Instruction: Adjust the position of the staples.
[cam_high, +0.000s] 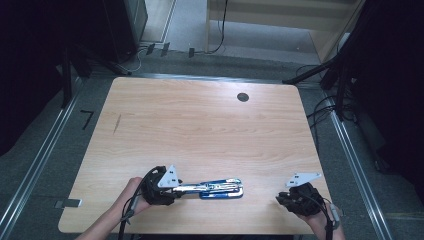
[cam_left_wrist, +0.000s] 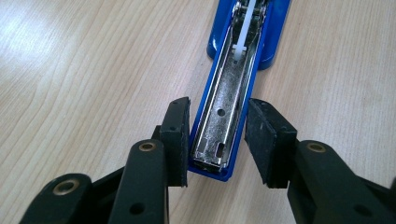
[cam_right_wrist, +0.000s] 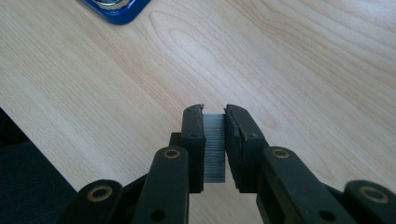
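Right gripper (cam_right_wrist: 215, 109) pinches a staple strip (cam_right_wrist: 215, 147); left gripper (cam_left_wrist: 217, 109) clamps the opened stapler (cam_left_wrist: 229, 116), far end cropped.

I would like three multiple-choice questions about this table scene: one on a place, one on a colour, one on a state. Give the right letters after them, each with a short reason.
1. Where on the table does the stapler lie?
A. near the person's edge
B. at the far edge
C. in the middle

2. What colour is the stapler's body?
A. red
B. blue
C. green

3. What is between the jaws of the right gripper?
A. nothing
B. a pen
C. a strip of staples

Answers:
1 A: in the high view it lies close to the near edge, at the left gripper.
2 B: the left gripper view shows a blue shell around the open metal channel.
3 C: the right gripper view shows the grey ribbed strip clamped between the pads.
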